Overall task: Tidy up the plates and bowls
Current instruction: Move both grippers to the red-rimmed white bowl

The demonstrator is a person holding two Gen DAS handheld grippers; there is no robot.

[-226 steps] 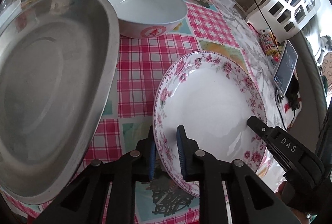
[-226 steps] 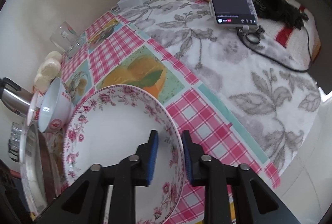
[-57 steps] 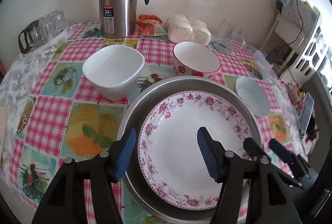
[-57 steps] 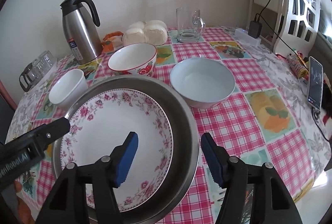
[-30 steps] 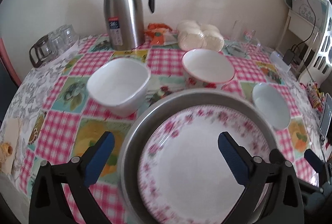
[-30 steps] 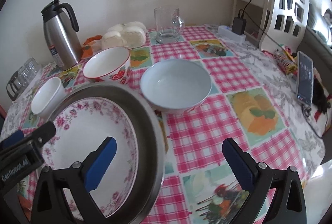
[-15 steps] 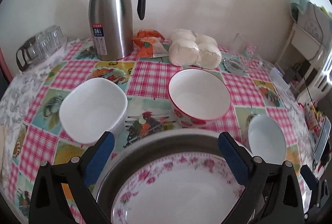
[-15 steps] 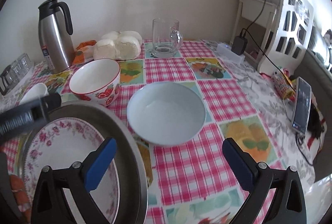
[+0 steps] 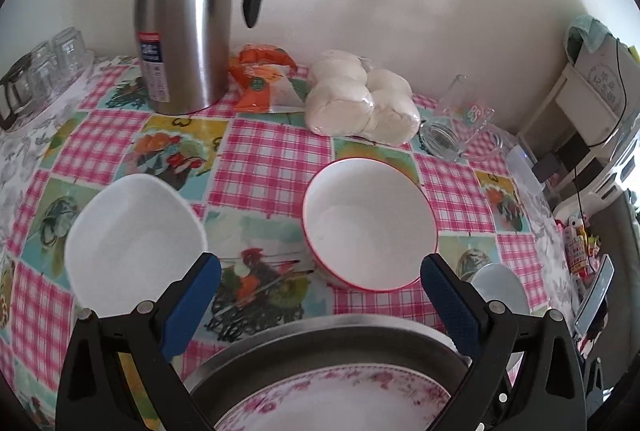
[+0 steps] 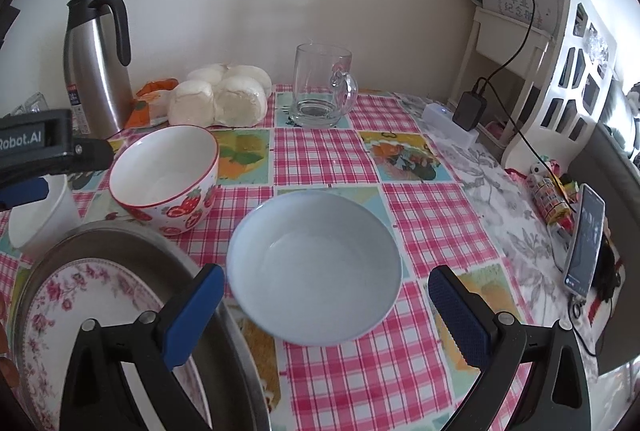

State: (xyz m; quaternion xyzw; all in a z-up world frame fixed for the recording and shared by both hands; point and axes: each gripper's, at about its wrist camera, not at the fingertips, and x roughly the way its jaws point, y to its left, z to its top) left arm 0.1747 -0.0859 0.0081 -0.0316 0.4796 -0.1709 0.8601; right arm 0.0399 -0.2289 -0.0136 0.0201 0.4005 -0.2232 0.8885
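Observation:
A floral plate [image 9: 340, 403] lies in a steel tray [image 9: 320, 341], also seen in the right wrist view [image 10: 80, 315] with the tray [image 10: 128, 243] around it. A red-rimmed strawberry bowl [image 9: 368, 223] [image 10: 168, 175], a white square bowl [image 9: 132, 239] and a pale blue bowl [image 10: 314, 267] [image 9: 500, 289] stand on the checked tablecloth. My left gripper [image 9: 320, 289] is open and empty above the tray's far edge, facing the strawberry bowl. My right gripper [image 10: 326, 301] is open and empty, its jaws either side of the blue bowl's near rim.
A steel thermos jug [image 9: 186, 11], an orange packet [image 9: 262, 75], bagged buns [image 9: 360, 99] and a glass mug [image 10: 322, 89] stand along the back by the wall. Upturned glasses [image 9: 36, 71] are far left. A phone [image 10: 584, 239] and charger cables lie right.
Both grippers let go of the floral plate, which now lies in the tray, and opened wide. The left moved forward toward the strawberry bowl; the right moved toward the blue bowl.

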